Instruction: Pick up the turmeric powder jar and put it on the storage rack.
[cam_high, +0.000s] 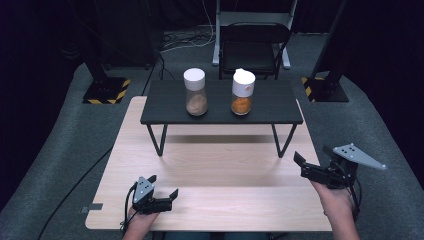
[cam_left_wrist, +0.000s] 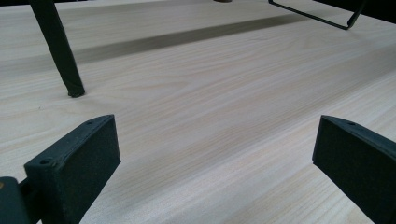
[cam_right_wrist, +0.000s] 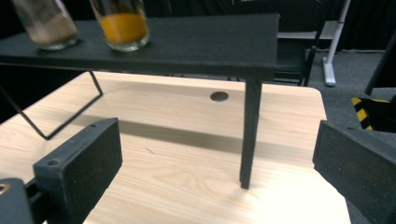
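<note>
High view: a pale wooden bench (cam_high: 210, 165) carries a low black shelf (cam_high: 220, 107) on thin wire legs at its far side. Two clear jars with white caps stand upright on the shelf, well apart from each other: the left jar (cam_high: 195, 92) holds a beige powder, the right jar (cam_high: 242, 92) an orange one. The left hand-held gripper (cam_high: 164, 187) rests near the bench's near edge with its jaws spread and empty. The right hand-held gripper (cam_high: 299, 165) hovers at the bench's right edge, jaws also spread and empty, aimed toward the shelf.

Left gripper view: matte black jaw blocks frame bare, smooth wood grain; one slim shelf leg (cam_left_wrist: 60, 49) stands far left.

Right gripper view: the orange jar's glass base (cam_right_wrist: 120, 24) sits on the shelf's flat, dull top, with the beige jar (cam_right_wrist: 45, 24) to its left.

Both jars are well apart from either gripper. To reach well, I judge a gripper should rise above shelf height, approach level, and close on the smooth round glass below the cap.
</note>
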